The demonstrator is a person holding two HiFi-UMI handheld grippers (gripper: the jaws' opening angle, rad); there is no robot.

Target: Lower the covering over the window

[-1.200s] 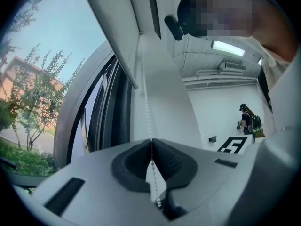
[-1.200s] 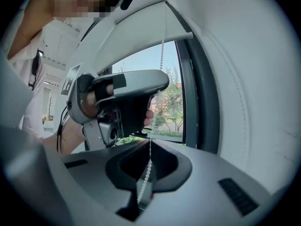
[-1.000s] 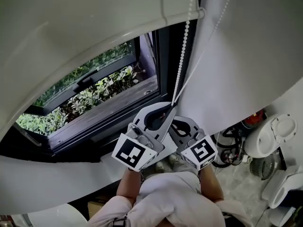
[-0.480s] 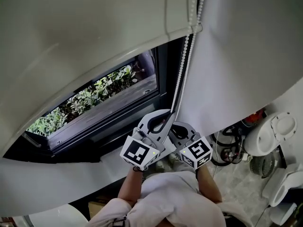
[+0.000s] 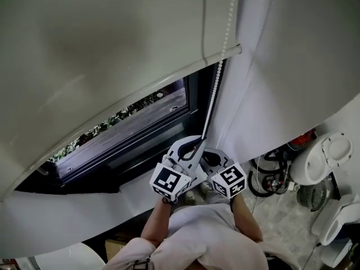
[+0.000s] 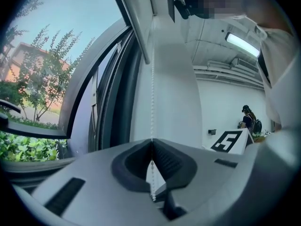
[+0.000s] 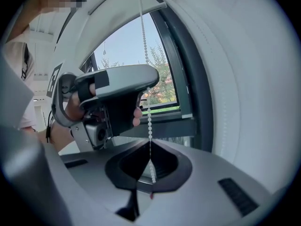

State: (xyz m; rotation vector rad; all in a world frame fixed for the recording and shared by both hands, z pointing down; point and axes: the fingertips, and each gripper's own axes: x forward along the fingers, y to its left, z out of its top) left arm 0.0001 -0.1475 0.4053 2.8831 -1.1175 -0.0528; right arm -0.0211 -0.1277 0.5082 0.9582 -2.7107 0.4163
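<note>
At 6 o'clock in the head view, both tools are sitting side by side under the window (image 5: 194,103), marker cubes facing up at the camera. The left gripper (image 6: 151,145) is clenching the bead chain (image 5: 214,89), jaws pressed together with beads running through the pads. The right gripper (image 7: 149,147) is grasping the same chain, jaws likewise squeezed together on it, just below the left one. From the grip the chain is running taut toward 1 o'clock, passing the corner of the blind (image 5: 112,55). That blind is hanging across the frame from 9 to 12 o'clock. Its curved bottom edge is covering most of the glass and leaving a dark strip of pane with some green plants (image 5: 84,136) showing toward 9 o'clock. A second blind (image 5: 281,83) is hanging at 2 o'clock, on the other side of the chain. White appliances and cables (image 5: 270,176) are lying on the floor at 4 o'clock.
</note>
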